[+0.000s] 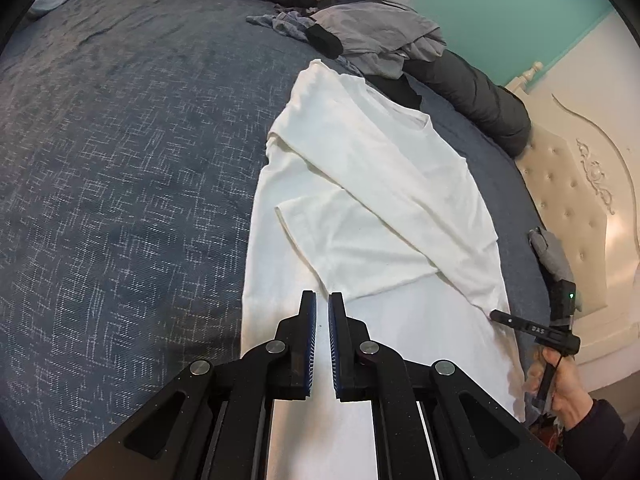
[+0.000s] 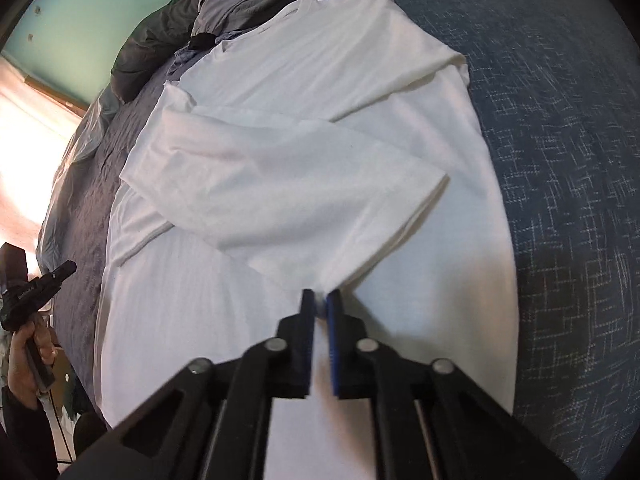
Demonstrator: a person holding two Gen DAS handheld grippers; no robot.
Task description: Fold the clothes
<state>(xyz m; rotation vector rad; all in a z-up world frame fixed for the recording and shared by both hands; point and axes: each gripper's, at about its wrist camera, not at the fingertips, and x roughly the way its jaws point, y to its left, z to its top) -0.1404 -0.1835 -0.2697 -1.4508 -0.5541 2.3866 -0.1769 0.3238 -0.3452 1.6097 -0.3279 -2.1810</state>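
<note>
Both hand-held grippers, left and right, we are holding nearly closed, gripping nothing, just above the white cotton long-sleeved shirt spread ahead.

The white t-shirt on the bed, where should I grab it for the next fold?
Grip the white t-shirt at its bottom hem, coming from the near side. Both sleeves already lie folded across the body, so it is a long strip, probably ready to double toward the collar.

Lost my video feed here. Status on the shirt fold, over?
Left gripper nearly shut, empty, above the white shirt. Right gripper nearly shut over the shirt; grip unclear. Both sleeves folded across the body. Clothes pile beyond the collar, clear of the shirt.
</note>
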